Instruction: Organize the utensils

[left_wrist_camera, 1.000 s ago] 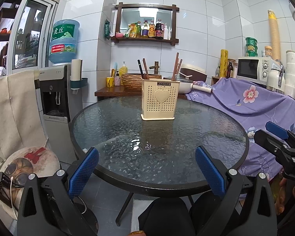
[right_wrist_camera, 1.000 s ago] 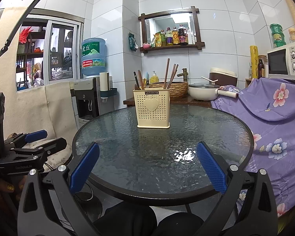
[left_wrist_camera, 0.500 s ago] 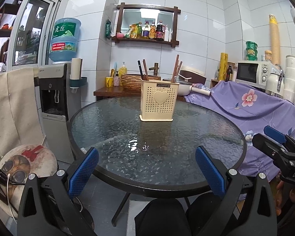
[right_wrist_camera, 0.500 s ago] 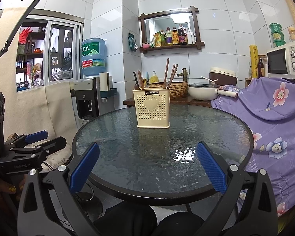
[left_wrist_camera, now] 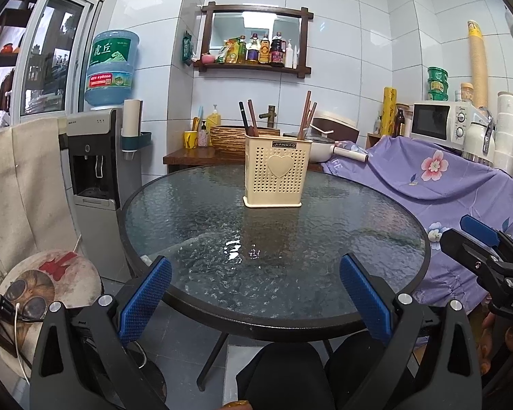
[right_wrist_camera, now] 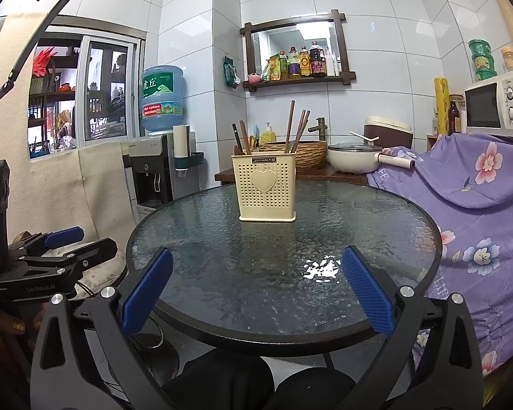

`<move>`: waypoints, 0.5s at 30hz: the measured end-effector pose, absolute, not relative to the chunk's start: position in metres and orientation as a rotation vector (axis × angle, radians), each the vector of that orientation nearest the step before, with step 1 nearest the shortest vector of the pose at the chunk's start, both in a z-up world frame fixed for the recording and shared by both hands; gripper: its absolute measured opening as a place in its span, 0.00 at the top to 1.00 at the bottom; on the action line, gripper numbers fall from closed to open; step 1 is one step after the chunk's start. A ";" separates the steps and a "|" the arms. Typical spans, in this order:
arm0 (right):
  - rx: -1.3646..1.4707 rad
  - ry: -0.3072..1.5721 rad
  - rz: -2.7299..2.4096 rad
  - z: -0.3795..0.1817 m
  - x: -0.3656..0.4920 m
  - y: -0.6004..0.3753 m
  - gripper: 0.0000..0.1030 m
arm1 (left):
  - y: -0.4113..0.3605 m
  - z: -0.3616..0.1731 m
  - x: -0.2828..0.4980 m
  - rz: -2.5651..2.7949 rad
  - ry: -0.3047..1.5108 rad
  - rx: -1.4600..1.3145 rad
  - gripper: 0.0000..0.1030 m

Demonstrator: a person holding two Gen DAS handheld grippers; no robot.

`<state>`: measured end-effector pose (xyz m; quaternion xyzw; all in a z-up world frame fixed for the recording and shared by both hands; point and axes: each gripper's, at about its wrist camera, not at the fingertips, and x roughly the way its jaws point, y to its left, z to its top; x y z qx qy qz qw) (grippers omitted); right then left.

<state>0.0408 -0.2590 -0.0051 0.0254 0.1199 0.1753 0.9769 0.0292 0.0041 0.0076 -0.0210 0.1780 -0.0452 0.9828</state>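
Both the left gripper (left_wrist_camera: 254, 294) and right gripper (right_wrist_camera: 256, 290) hang spread and empty, short of the glass table (left_wrist_camera: 188, 235). The cream utensil holder (left_wrist_camera: 276, 171) stands mid-table, chopsticks (right_wrist_camera: 299, 130) upright — probably loose; a careless reach could tip the light holder or skid it on the glass.

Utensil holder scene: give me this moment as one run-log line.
left gripper: jaws open, empty | right gripper: jaws open, empty | utensil holder: upright on glass table, chopsticks inside | contact: none

One holder (left_wrist_camera: 276, 170) — about six utensils (left_wrist_camera: 306, 113).
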 end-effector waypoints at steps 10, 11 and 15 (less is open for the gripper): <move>0.052 0.242 0.354 -0.005 0.041 -0.259 0.06 | 0.005 0.008 0.029 -0.091 0.359 -0.042 0.06; 0.051 0.242 0.353 -0.005 0.041 -0.259 0.06 | 0.005 0.008 0.029 -0.091 0.359 -0.043 0.06; 0.052 0.243 0.354 -0.005 0.041 -0.259 0.05 | 0.005 0.008 0.029 -0.092 0.358 -0.041 0.06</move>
